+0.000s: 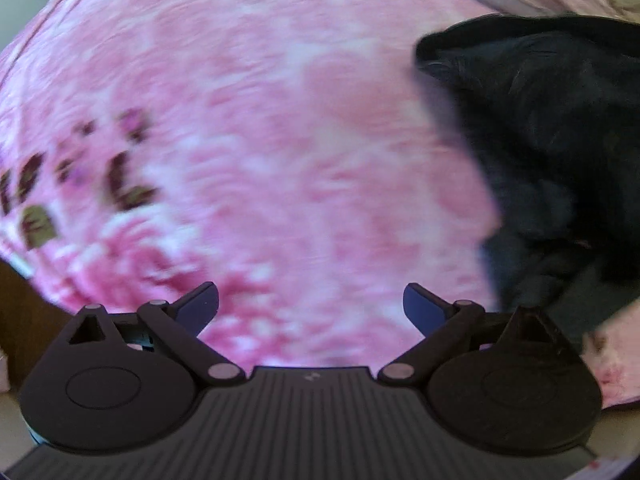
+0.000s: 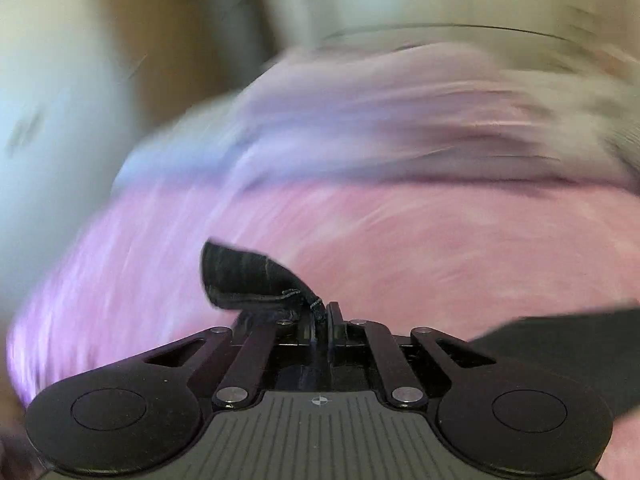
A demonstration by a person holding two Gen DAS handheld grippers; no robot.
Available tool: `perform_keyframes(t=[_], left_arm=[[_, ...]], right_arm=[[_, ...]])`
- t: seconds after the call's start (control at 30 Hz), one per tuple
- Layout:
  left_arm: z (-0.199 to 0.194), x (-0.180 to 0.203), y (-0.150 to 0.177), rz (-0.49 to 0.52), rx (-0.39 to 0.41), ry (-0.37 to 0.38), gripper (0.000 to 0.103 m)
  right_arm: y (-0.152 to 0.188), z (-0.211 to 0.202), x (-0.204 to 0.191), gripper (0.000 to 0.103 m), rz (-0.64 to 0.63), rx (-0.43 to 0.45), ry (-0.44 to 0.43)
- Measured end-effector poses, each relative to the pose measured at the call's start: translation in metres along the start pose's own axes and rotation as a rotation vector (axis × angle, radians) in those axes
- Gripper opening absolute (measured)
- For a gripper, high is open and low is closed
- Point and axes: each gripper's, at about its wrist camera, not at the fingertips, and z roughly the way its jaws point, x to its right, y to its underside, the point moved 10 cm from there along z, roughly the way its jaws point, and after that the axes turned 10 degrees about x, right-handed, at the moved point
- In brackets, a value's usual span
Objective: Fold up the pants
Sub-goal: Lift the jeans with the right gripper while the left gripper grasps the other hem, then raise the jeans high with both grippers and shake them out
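Right now we have 1 corner of the pants (image 2: 248, 280) pinched in the right gripper (image 2: 320, 316), and both views are blurred, which suggests fast movement. To do this step well, we judge that the held edge should travel low and level over the pink bedspread (image 1: 280, 140), so the dark cloth lays itself flat instead of bunching, and the corner should land square on the layer it is meant to meet. We would slow down before the set-down; the blur suggests more speed than a neat crease wants. The free gripper can pin or smooth the bulk so it does not drag along.

On the right, the 2 fingers are closed almost completely, with only the thickness of the fabric between them; a stitched hem and a small loose thread stick out just past the tips. More dark cloth trails off at the lower right of that view.

On the left, the left gripper (image 1: 311, 306) has its blue fingertips (image 1: 200, 306) spread wide, holding nothing and touching nothing, above bare bedspread. The main heap of the pants lies rumpled to its right, near but apart from the fingers.
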Motion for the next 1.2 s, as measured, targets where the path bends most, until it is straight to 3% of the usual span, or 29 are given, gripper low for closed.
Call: perform_keyframes(t=[0.1, 0.23, 0.33, 0.47, 0.6, 0.8, 0.9, 0.97, 1.0, 1.03, 1.1, 1.2], left_arm=[[-0.001, 0.051, 0.0, 0.032, 0.021, 0.07, 0.097], [0.0, 0.12, 0.011, 0.08, 0.025, 0.158, 0.097], [0.007, 0.159, 0.023, 0.094, 0.03, 0.199, 0.098], [0.022, 0.19, 0.034, 0.038, 0.024, 0.216, 0.098], [0.029, 0.204, 0.049, -0.012, -0.002, 0.226, 0.101], [0.047, 0.208, 0.075, -0.055, -0.068, 0.171, 0.1], [0.044, 0.207, 0.086, -0.136, -0.113, 0.178, 0.098], [0.038, 0.203, 0.093, -0.226, -0.142, 0.215, 0.087], [0.037, 0.201, 0.094, -0.273, -0.154, 0.245, 0.069], [0.037, 0.201, 0.093, -0.318, -0.155, 0.278, 0.038], [0.04, 0.196, 0.083, -0.387, -0.141, 0.323, 0.006], [0.038, 0.183, 0.043, -0.406, -0.047, 0.321, 0.002]], right_arm=[[-0.04, -0.038, 0.092, 0.001, 0.157, 0.074, 0.129], [-0.061, -0.093, 0.197, 0.001, 0.214, 0.129, 0.307], [-0.059, -0.125, 0.263, 0.001, 0.247, 0.111, 0.436], [-0.041, -0.156, 0.34, 0.001, 0.32, 0.068, 0.591], [-0.019, -0.167, 0.379, 0.001, 0.389, 0.027, 0.639], [-0.002, -0.165, 0.384, 0.001, 0.393, -0.015, 0.637], [-0.005, -0.171, 0.375, 0.001, 0.378, -0.018, 0.623], [-0.008, -0.168, 0.371, 0.001, 0.376, -0.019, 0.614], [-0.009, -0.167, 0.369, 0.001, 0.376, -0.02, 0.609], [-0.01, -0.165, 0.366, 0.001, 0.375, -0.023, 0.602], [-0.013, -0.162, 0.357, 0.001, 0.373, -0.022, 0.589], [-0.032, -0.15, 0.334, 0.001, 0.404, 0.004, 0.518]])
